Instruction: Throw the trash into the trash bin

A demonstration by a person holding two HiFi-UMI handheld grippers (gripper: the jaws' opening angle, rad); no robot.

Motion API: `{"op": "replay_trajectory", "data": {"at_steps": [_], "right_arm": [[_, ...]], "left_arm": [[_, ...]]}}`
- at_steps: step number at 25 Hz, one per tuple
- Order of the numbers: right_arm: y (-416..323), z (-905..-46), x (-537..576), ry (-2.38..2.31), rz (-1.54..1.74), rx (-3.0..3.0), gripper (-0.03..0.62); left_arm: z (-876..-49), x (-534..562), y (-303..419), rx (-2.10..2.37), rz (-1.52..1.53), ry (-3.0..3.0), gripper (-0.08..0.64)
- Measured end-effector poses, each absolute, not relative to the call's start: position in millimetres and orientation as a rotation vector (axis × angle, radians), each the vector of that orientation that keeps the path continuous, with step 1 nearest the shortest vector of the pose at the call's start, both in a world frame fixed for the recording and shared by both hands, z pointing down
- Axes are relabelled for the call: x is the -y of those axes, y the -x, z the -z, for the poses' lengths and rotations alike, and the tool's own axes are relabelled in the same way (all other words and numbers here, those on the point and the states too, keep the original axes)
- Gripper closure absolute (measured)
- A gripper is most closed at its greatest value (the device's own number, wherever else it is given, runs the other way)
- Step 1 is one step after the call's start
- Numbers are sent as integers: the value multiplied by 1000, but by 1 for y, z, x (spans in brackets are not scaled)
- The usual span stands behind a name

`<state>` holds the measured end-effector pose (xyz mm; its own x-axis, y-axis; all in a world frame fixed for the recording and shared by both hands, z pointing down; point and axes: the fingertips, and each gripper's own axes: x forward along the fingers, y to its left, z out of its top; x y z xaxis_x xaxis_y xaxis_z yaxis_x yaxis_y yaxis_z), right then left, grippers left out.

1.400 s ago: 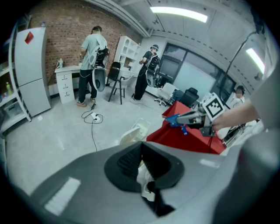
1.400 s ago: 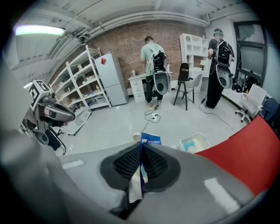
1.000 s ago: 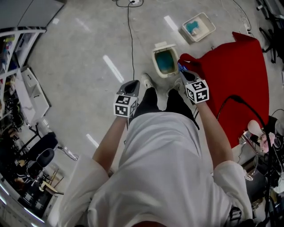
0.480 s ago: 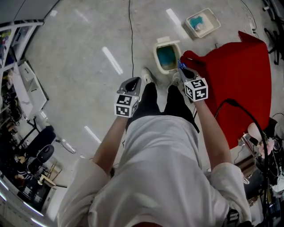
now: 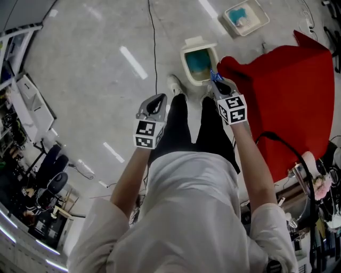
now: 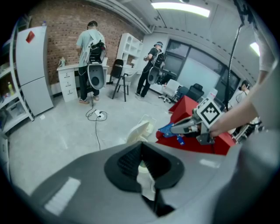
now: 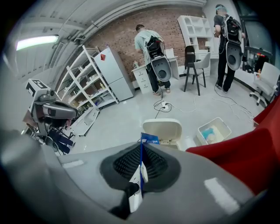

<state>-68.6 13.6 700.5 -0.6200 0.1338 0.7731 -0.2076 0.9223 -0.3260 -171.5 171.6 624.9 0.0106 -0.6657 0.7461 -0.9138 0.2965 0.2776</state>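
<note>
The white trash bin [image 5: 198, 61] stands on the floor with its lid up and a blue liner inside; it also shows as the bin [image 7: 164, 130]. My right gripper [image 5: 215, 80] hangs just over the bin's right rim, shut on a flat blue-and-white wrapper [image 7: 148, 139] that sticks up from the jaws [image 7: 141, 148]. My left gripper [image 5: 156, 102] is left of the bin, above the wearer's left leg. In the left gripper view its jaws [image 6: 141, 145] meet at the tips with a white scrap [image 6: 148, 181] pinched between them.
A red cloth-covered block [image 5: 290, 90] lies right of the bin. A white tray [image 5: 245, 16] with blue contents sits beyond it. A black cable [image 5: 154, 48] runs across the floor. The wearer's shoes [image 5: 174, 85] stand just before the bin. Shelves [image 5: 21, 106] line the left.
Both grippers have sunk toward the floor. The right one, still shut on the wrapper, has stayed at the bin's right rim, and the bin now sits higher in the head view.
</note>
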Motion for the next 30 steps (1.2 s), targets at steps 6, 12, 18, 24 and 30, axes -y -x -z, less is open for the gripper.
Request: {"op": "replay_trajectory", "data": {"at_steps": [6,12,18,24,30], "right_arm": [[73,-751,-5,-60,-521,2175,589],[80,-801,-5,-64,-558,2160,589],[50,-825,18,-81,-586,2153,589],[76,-907,-5,-99,-594,2126,489],[63,-916,-4,-121,-600,2113,468]], "left_arm": [[-661,-158,177,1700,-416,-1456,555],[-692,-150,180,1675,-444,-1480,555],[-701,-123,144,1640,-474,-1510,555],[-766,-149,171,1626,-481,-1489,555],[-771,-151,152,1589,-479,-1494,555]]}}
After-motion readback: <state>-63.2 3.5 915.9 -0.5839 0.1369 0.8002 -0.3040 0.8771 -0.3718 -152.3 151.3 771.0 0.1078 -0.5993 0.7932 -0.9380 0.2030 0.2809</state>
